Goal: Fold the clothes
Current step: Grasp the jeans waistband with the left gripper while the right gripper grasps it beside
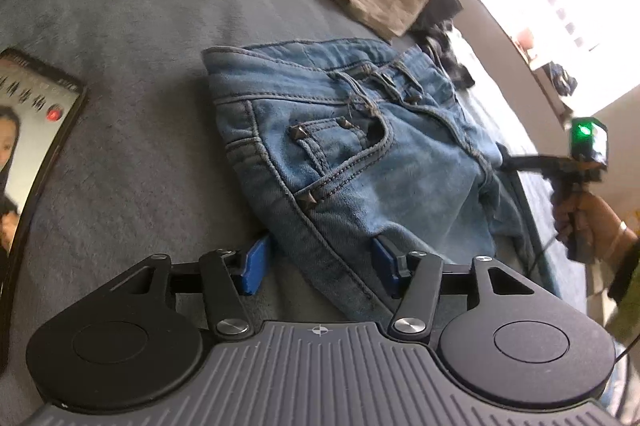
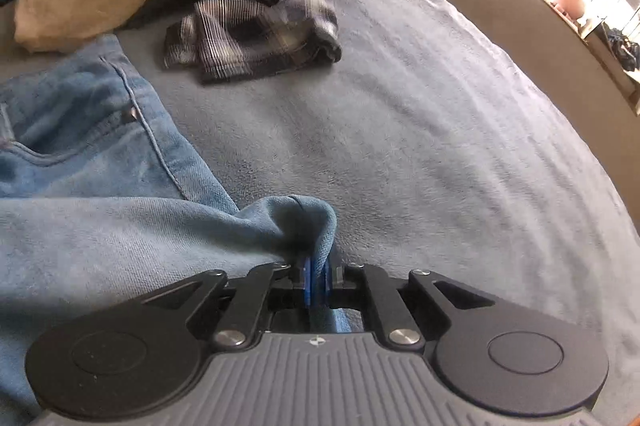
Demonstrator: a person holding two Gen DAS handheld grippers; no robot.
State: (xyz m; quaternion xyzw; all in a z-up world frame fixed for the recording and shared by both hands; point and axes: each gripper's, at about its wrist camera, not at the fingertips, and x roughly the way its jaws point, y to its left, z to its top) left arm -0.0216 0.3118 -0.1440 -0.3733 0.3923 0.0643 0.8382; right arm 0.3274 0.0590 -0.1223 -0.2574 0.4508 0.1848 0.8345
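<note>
The left gripper (image 1: 318,264) points steeply downward with its blue pads spread apart around a denim edge without pressing it, while the right gripper (image 2: 316,282), held in the person's hand (image 1: 580,222), angles down with its pads pinched tight on denim.

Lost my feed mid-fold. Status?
Right gripper shut on jeans fold. Left gripper open, straddling jeans edge. Plaid garment lies clear beyond.
</note>
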